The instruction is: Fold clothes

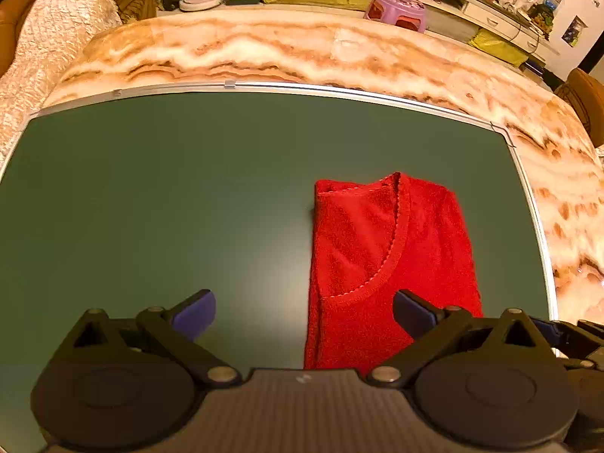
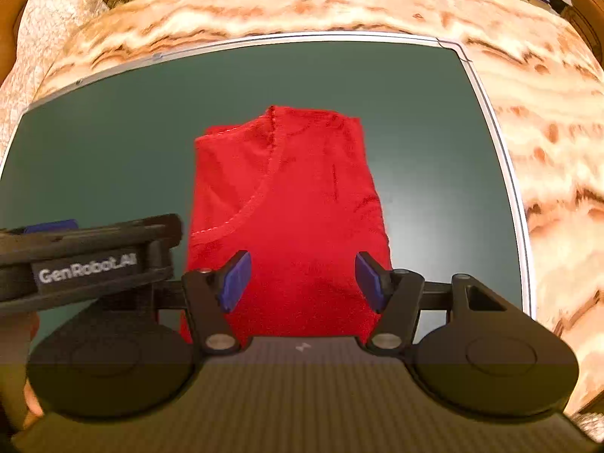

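Note:
A red garment (image 1: 389,256) lies folded into a narrow upright rectangle on the dark green mat (image 1: 170,188), its V neckline trim showing on top. In the left wrist view my left gripper (image 1: 304,311) hangs open above the mat, its right pad over the garment's lower left part, nothing between its fingers. In the right wrist view the red garment (image 2: 290,196) fills the middle, and my right gripper (image 2: 300,281) stands open over its near end, blue pads apart and not pressing the cloth. The left gripper's body (image 2: 87,256) shows at the left there.
The green mat (image 2: 415,120) has a metal rim (image 1: 264,86) and rests on a marbled orange-white table (image 1: 302,49). A white textured cloth (image 1: 49,26) lies on a brown seat at far left. A purple stool (image 1: 396,7) and cluttered shelves stand beyond the table.

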Tool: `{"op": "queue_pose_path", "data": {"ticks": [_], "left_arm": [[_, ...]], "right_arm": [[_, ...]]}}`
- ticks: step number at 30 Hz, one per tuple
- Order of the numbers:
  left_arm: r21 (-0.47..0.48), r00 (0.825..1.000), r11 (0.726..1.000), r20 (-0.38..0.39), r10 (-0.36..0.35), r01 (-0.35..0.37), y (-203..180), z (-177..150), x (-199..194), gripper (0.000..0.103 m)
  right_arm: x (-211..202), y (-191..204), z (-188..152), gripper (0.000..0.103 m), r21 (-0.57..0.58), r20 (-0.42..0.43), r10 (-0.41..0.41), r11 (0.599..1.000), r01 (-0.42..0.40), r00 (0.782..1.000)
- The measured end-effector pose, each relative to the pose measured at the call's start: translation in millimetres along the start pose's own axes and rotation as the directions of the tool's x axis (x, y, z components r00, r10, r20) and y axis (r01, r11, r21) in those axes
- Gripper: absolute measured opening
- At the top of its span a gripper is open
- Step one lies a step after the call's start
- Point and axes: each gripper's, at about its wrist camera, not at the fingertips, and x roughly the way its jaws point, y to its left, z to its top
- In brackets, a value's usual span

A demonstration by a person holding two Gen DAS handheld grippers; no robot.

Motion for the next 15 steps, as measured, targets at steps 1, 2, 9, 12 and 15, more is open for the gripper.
{"op": "queue_pose_path", "data": {"ticks": [1,2,9,12,15], "left_arm": [[0.01,1.0,1.0,-0.01,-0.011,0.011,-0.2,2.1,0.2,0.103],[0.021,1.0,1.0,-0.016,-0.02,0.021,-1.0,3.5,-0.4,0.103],[0.069,0.999,0.997,-0.038,0.029,-0.026,-4.2,17.4,-9.7,0.103],[0.079,0.998,0.996,-0.051,0.04,-0.036,-5.8,21.3,-12.3,0.103],[0.078,0.997,0.996,-0.058,0.048,-0.043,-5.8,24.5,-13.1,0.103]], "right_arm": [[-2.0,2.7,1.2,0.069,-0.009,0.012,-0.009,1.0,0.009,1.0],[-4.8,6.0,2.2,0.069,-0.014,0.013,-0.017,1.0,0.017,1.0],[-19.7,14.1,8.1,0.069,0.001,-0.004,0.001,1.0,-0.001,1.0],[-21.5,15.0,10.3,0.069,0.0,-0.015,0.002,1.0,-0.002,1.0],[-20.5,13.6,12.3,0.069,0.008,-0.035,0.009,1.0,-0.009,0.999]]}}
